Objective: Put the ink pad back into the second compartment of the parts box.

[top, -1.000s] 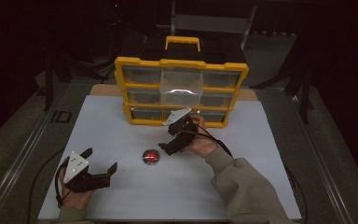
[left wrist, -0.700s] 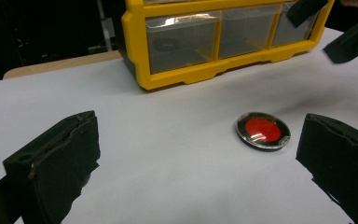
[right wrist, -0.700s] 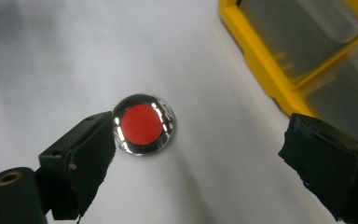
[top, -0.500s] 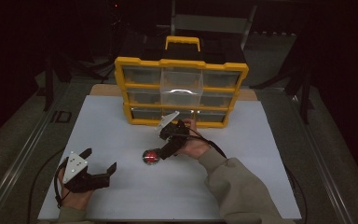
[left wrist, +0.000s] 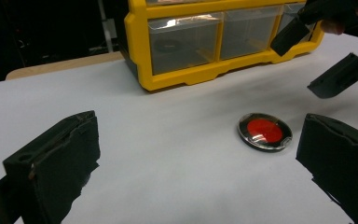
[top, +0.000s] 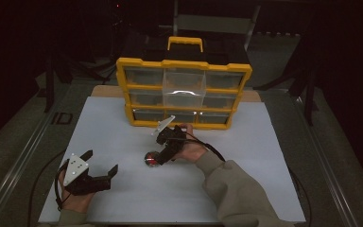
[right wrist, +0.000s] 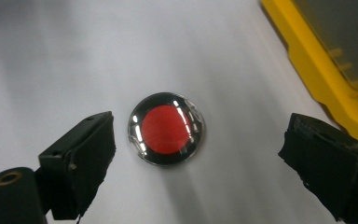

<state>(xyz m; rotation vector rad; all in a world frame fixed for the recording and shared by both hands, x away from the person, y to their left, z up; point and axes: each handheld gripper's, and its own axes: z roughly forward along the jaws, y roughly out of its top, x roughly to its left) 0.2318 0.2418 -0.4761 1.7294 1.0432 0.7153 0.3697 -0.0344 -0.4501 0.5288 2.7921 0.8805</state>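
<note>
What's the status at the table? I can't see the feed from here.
Right gripper open, jaws either side of the red disc, not touching. Left gripper open, off to the side. Disc flat on the white mat, nothing in the way.

The right tongs [top: 157, 156] have come down over the red disc [top: 150, 159].

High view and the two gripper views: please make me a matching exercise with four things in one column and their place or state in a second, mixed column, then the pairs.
1. red round disc
2. yellow drawer organizer
3. left hand-held gripper
4. right hand-held gripper

A. open, near the front left corner of the white board
B. stands at the far edge
C. lies flat on the board
D. open, poised over the disc

Pairs: 1-C, 2-B, 3-A, 4-D
</note>
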